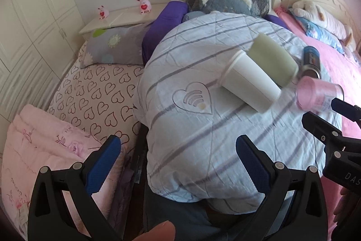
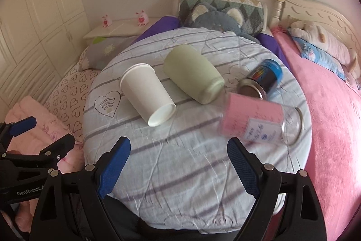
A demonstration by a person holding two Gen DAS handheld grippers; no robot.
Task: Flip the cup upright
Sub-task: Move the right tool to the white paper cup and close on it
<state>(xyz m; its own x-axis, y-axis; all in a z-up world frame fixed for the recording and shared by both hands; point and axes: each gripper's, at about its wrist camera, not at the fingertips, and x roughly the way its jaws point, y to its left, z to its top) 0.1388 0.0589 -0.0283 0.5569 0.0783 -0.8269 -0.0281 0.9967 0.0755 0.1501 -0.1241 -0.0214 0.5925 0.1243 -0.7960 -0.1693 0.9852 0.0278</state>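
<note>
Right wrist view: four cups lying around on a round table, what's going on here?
A person holds two grippers over a cloth-covered table. All four cups lie on their sides: white cup, green cup, pink cup and blue cup. The right gripper is open just short of the pink cup, holding nothing. The left gripper is open and empty too. No cup is upright yet.

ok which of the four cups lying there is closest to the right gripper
The pink cup, a clear glass with a pink filling and a white label. It lies just ahead of the right gripper, by its right finger; the white cup, green cup and blue can lie farther back.
</note>
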